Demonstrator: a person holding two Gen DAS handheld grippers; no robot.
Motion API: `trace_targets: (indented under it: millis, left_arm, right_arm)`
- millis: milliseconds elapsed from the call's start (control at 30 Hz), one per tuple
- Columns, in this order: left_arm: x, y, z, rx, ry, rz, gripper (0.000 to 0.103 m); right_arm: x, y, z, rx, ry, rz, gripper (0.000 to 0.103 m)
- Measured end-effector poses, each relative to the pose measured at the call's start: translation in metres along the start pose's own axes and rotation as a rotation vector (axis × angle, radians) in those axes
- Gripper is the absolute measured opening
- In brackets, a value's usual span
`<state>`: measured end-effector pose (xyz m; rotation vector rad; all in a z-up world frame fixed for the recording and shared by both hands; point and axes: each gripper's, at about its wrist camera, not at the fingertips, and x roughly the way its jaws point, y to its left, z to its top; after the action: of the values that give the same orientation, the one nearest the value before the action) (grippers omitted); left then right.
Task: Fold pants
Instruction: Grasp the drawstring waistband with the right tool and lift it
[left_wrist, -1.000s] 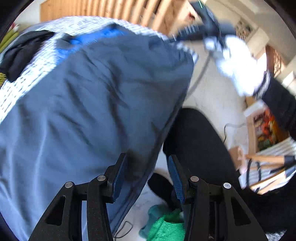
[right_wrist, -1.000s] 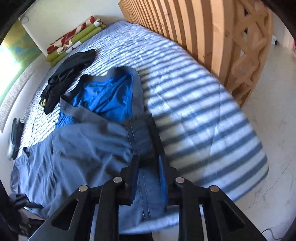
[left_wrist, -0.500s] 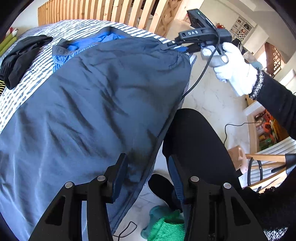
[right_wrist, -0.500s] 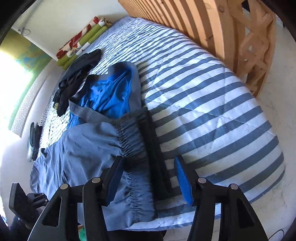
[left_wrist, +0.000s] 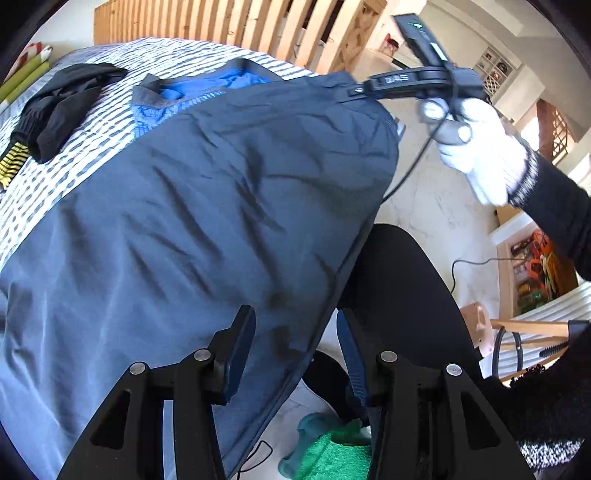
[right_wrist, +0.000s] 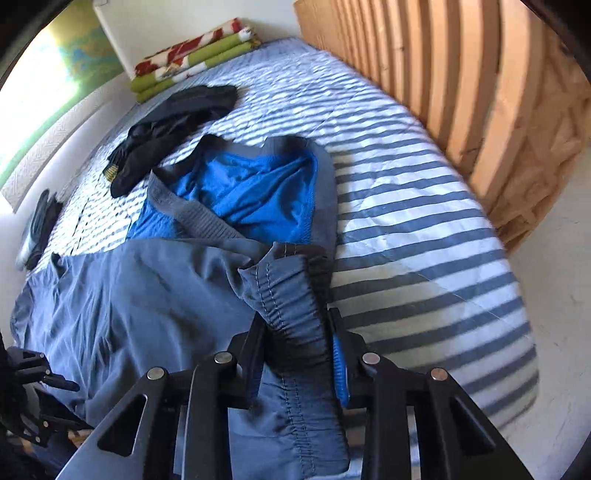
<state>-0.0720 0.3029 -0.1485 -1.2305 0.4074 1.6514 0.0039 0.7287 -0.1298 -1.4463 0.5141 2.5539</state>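
Note:
Blue-grey pants (left_wrist: 207, 221) lie spread over the striped bed (left_wrist: 37, 192), with one side hanging off its near edge. My left gripper (left_wrist: 293, 354) is open, and the pants' hanging edge runs between its fingers. In the right wrist view the pants (right_wrist: 147, 295) bunch at the elastic waistband (right_wrist: 291, 306), which is pinched between the fingers of my right gripper (right_wrist: 297, 354) and lifted a little. From the left wrist view, a white-gloved hand (left_wrist: 480, 147) holds that right gripper (left_wrist: 354, 90) at the pants' far corner.
A blue garment with a grey band (right_wrist: 255, 192) lies just beyond the pants, and a black garment (right_wrist: 173, 122) lies farther back. Folded blankets (right_wrist: 192, 62) sit at the head of the bed (right_wrist: 424, 258). A wooden slatted rail (right_wrist: 461, 74) runs along the right. A person's dark leg (left_wrist: 399, 288) stands by the bed's edge.
The right gripper was shut a second ago, opened wide, and has now shut on the bunched waistband. The left gripper has stayed open at the pants' hanging edge.

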Motion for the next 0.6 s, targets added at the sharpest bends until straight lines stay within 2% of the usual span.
trace_targets:
  millis: [100, 233, 400, 600]
  left_arm:
    - [-0.014, 0.008, -0.006, -0.028, -0.033, 0.006, 0.049]
    - [-0.053, 0.031, -0.028, -0.106, -0.104, 0.038, 0.049]
    - [-0.123, 0.075, -0.078, -0.259, -0.229, 0.132, 0.049]
    - [-0.205, 0.137, -0.164, -0.464, -0.367, 0.301, 0.049]
  right_arm:
    - [-0.019, 0.004, -0.001, 0.072, -0.028, -0.019, 0.027]
    - [-0.048, 0.029, 0.005, 0.089, -0.054, -0.033, 0.027]
    - [-0.084, 0.081, 0.018, 0.098, -0.037, 0.088, 0.027]
    - [-0.111, 0.186, 0.037, 0.030, -0.049, 0.256, 0.027]
